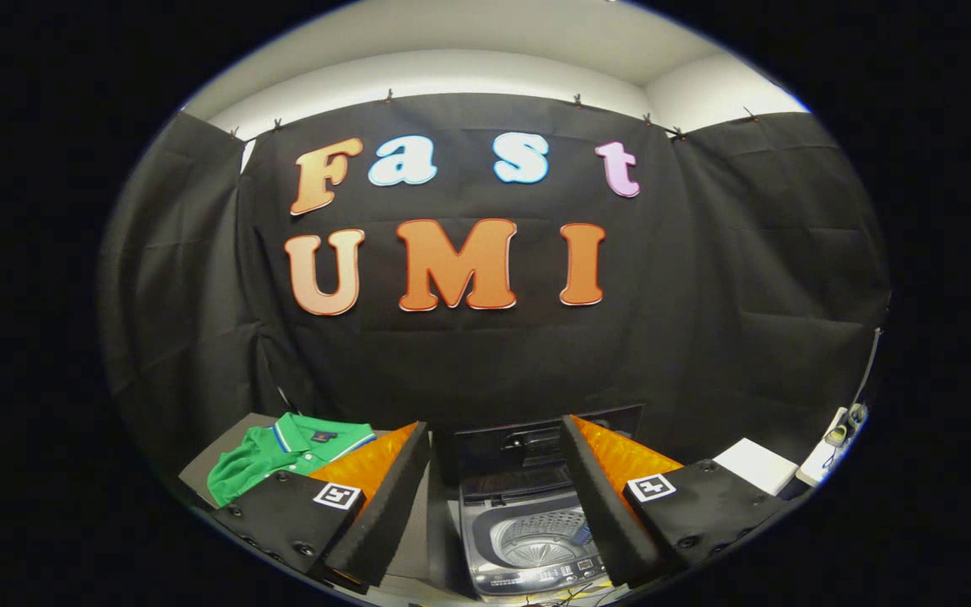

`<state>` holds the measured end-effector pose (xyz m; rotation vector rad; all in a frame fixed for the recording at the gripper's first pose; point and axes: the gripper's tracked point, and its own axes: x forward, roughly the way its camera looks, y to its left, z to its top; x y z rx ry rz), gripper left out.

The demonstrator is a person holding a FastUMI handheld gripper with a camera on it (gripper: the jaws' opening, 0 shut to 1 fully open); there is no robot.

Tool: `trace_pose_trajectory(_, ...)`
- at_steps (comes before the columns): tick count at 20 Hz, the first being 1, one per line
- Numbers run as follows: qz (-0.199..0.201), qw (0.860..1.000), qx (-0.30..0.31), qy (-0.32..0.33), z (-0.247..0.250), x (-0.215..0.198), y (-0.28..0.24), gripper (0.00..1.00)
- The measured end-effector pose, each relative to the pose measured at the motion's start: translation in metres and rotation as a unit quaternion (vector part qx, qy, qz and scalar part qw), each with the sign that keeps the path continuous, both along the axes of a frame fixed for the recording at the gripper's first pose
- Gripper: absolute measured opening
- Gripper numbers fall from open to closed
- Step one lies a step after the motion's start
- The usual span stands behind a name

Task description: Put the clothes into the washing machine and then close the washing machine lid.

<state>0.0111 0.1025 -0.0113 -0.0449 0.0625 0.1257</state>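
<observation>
So the biggest thing here is the black cloth booth wall (494, 354) hanging across the whole back, with a strip of pale wall and ceiling (485, 76) showing above it. Below that, right in the gap between the fingers and a bit beyond them, sits the small grey top-loading washing machine (528, 539), with its lid (528, 443) flipped up against the cloth so you look straight down into the round perforated metal drum (536, 544). There looks to be a control strip along the machine's near edge, but it's too small to make anything out. Off to the left, beyond the left finger, a green short-sleeved polo shirt with a white-and-blue striped collar (283, 459) lies loosely folded on a dark flat surface (228, 447), not in the machine, and partly tucked behind the finger from this angle. On the right, past the right finger, there's a flat white box-like thing (759, 464) and beside it some small white plug or socket gear with a cable (835, 438), hard to say exactly what. The hand-held gripper (494, 451) is spread wide, fingers well apart and holding nothing, each one carrying a little square black-and-white marker tag (338, 495).
</observation>
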Motion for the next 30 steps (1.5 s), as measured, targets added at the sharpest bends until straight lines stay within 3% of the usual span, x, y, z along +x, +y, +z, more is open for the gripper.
trace_pose_trajectory(7, 0.086, 0.995, -0.042, 0.033, -0.025, 0.004, 0.099, 0.99)
trace_pose_trajectory(17, 0.187, 0.974, -0.073, 0.109, -0.093, -0.016, 0.223, 0.99)
trace_pose_trajectory(22, 0.199, 0.964, -0.076, 0.158, -0.130, -0.020, 0.246, 0.99)
trace_pose_trajectory(30, 0.175, 0.960, -0.104, 0.192, -0.164, -0.006, 0.251, 0.99)
